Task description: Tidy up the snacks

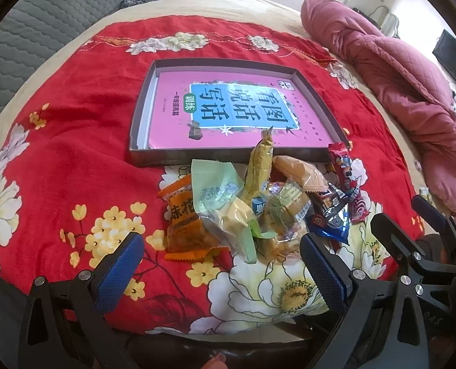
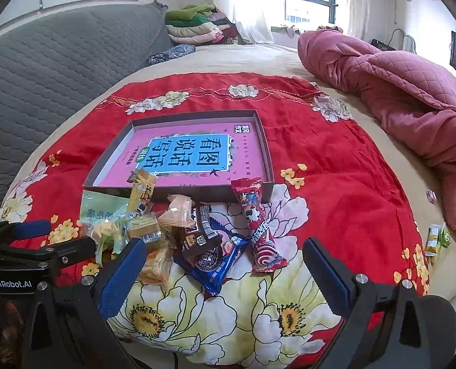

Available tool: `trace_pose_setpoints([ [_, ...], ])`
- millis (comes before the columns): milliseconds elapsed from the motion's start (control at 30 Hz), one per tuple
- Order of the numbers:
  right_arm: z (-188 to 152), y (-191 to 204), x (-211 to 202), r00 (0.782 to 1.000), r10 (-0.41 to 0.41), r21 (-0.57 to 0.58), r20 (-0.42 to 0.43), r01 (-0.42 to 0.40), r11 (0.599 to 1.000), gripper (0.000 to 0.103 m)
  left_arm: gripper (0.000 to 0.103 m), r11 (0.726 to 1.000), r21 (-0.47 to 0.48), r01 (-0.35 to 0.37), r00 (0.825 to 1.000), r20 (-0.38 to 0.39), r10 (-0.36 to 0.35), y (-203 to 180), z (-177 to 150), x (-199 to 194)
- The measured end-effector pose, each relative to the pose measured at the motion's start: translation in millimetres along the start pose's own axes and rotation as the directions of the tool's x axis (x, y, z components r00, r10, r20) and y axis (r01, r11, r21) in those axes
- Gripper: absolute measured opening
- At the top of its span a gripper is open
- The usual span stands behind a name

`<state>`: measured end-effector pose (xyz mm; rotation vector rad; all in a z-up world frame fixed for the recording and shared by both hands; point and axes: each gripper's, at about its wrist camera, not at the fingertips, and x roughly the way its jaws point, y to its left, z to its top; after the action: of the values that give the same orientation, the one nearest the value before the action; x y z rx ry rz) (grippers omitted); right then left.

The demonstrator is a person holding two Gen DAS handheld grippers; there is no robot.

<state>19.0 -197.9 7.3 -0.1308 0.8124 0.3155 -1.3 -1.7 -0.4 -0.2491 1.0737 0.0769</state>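
Heap of wrapped snacks (image 1: 258,212) lying on the red floral cloth (image 1: 83,166), at its near edge and touching the near wall of the shallow box tray (image 1: 228,156). Identifiable members: an orange packet (image 1: 183,215) and a pale green packet (image 1: 217,192) at the left of the heap; a blue cookie packet (image 2: 214,259) and a red candy packet (image 2: 258,224) at its right, the red one leaning against the tray's near right corner. The tray holds only a pink book (image 1: 228,110) laid flat; no snack is inside it, so the sorting appears not yet begun and the whole heap remains to be moved. Left gripper (image 1: 221,272), fingers wide apart and holding nothing, hovers just before the heap; right gripper (image 2: 224,272), likewise spread and unloaded, faces the blue and red packets. Surroundings: two small stray packets (image 2: 437,240) well apart at the cloth's right edge, a crumpled pink quilt (image 2: 406,92) beyond them, a grey headboard (image 2: 58,61) at the left. The overlapping wrappers are the likely obstacle to lifting one item cleanly.
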Motion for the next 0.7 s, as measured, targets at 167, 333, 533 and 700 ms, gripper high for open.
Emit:
trace_pose_setpoints([
  [167,-0.1,0.0,-0.2,1.000,0.000,-0.001,0.001,0.000,1.000,0.102,0.101,1.000,0.000,-0.001,1.000,0.001,0.001,-0.5,-0.5,-0.1],
  [333,0.0,0.1,-0.9,1.000,0.000,-0.001,0.001,0.000,1.000,0.102,0.101,1.000,0.002,-0.003,1.000,0.001,0.003,-2.5,-1.1,-0.2],
  [533,-0.1,0.4,-0.8,1.000,-0.001,-0.001,0.001,0.001,1.000,0.102,0.101,1.000,0.003,-0.004,1.000,-0.002,0.004,-3.6,-1.3,0.3],
  [700,-0.4,0.8,-0.3,1.000,-0.001,-0.001,0.001,0.001,1.000,0.102,0.101,1.000,0.002,-0.006,1.000,-0.005,0.006,-3.9,-0.7,0.8],
])
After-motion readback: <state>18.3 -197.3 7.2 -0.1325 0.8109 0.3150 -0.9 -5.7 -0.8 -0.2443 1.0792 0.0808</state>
